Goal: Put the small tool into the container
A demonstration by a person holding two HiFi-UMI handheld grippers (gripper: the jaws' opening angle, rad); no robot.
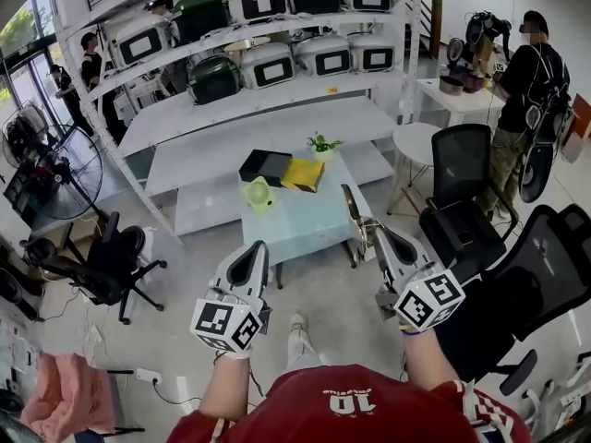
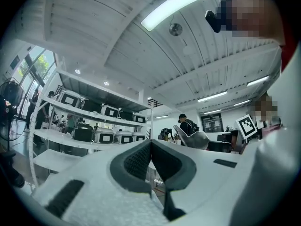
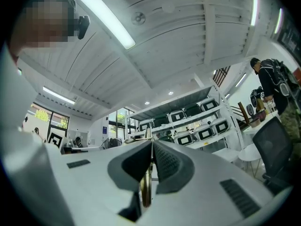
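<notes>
Your left tongs [image 1: 253, 250] are closed on nothing, likely spare. Ahead, the lime container [image 1: 258, 193] sits on the table [image 1: 305, 221], well apart from the thin metal tool [image 1: 355, 212], which your right tongs [image 1: 377, 236] pinch for carrying.

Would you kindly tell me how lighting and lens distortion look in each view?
Head view: even, soft light; fisheye bows the shelving. Left gripper view: the ceiling light strip blows out white; corners vignette black. Right gripper view: its light strip glares likewise; the small tool looks slightly soft.
</notes>
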